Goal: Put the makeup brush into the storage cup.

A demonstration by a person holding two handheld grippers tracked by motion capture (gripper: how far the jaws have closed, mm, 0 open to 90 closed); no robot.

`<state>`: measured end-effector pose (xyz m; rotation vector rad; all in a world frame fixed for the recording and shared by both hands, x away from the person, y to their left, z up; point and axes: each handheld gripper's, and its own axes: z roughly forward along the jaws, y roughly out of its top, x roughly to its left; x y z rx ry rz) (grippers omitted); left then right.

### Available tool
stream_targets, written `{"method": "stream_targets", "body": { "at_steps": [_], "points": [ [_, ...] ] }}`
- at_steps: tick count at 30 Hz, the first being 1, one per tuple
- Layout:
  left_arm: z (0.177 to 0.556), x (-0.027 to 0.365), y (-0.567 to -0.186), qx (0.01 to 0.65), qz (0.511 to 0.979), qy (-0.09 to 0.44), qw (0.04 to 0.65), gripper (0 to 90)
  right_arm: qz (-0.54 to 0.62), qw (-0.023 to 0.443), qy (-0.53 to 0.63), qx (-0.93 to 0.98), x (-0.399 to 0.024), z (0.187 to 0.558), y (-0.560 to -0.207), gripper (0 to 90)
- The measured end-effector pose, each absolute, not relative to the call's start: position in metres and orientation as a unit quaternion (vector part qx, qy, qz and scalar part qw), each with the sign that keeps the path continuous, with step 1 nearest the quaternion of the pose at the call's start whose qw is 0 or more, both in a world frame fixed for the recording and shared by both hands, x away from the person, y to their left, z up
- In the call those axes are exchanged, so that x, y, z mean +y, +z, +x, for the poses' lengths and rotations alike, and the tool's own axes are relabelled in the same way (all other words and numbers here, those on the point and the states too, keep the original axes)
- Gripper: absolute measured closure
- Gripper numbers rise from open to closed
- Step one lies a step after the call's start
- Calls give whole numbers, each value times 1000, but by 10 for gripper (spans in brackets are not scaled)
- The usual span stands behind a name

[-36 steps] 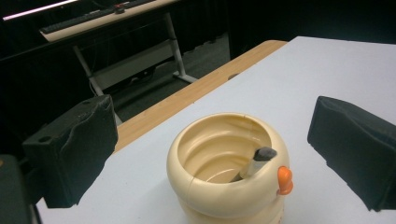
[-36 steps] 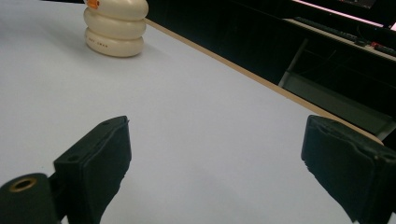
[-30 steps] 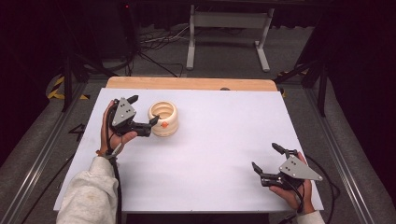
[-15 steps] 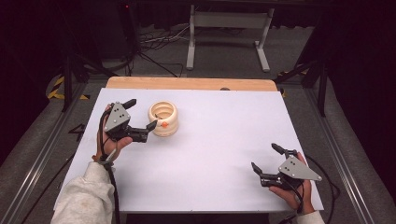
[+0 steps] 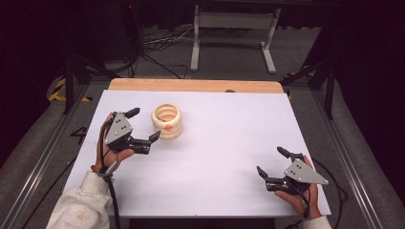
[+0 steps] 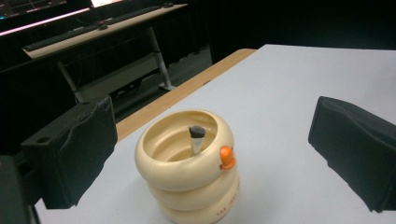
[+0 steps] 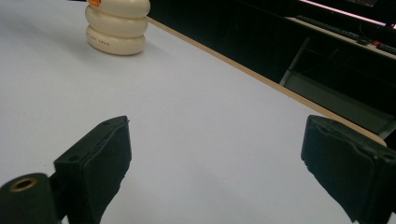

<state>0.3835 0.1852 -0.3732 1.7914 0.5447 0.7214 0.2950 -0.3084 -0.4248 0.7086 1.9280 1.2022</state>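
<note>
Left claw [image 5: 143, 125] gapes, level, beside cream holder [image 5: 167, 120].

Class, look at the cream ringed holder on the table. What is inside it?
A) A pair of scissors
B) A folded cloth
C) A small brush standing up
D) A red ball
C: the left gripper view shows a small brush with a dark tip upright inside the cream holder.
</note>
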Motion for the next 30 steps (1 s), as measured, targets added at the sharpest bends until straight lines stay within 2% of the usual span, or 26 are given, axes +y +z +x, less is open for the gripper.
{"method": "stream_targets", "body": {
  "at_steps": [30],
  "points": [
    [338, 179, -390, 187, 763, 296, 543, 30, 275, 376, 465, 753, -309, 294, -424, 91]
  ]
}}
